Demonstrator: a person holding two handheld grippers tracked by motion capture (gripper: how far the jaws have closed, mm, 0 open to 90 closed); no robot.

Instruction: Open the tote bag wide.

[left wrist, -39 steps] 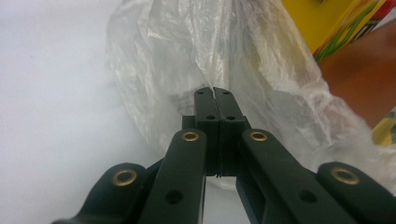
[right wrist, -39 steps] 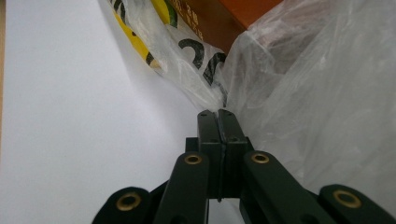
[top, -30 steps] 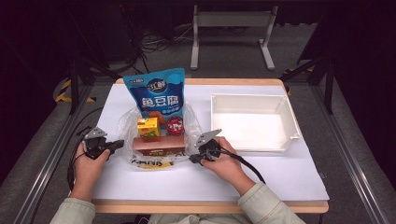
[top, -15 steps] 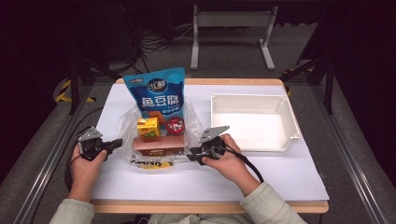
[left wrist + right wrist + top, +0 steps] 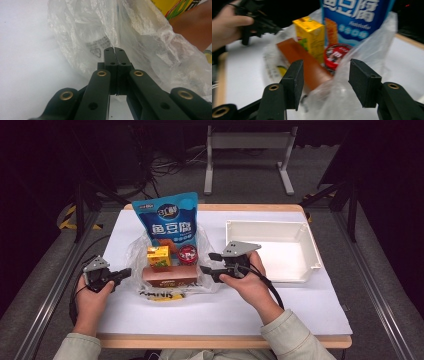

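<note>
A clear plastic bag lies on the white table and holds a blue snack pouch, a yellow juice carton, a red-lidded tin and a brown box. My left gripper is shut on the bag's left edge; the film rises from its closed tips. My right gripper hovers at the bag's right side. Its jaws have just been opening and stand apart, with crumpled film loose below them and the carton and tin beyond.
A white rectangular tray stands at the right of the table, close behind my right hand. Bare white table spreads in front of the bag. The table's front wooden edge runs near the person's sleeves.
My right gripper has risen off the table and its jaws have opened, releasing the bag's right edge. The left gripper has stayed in place, shut.
</note>
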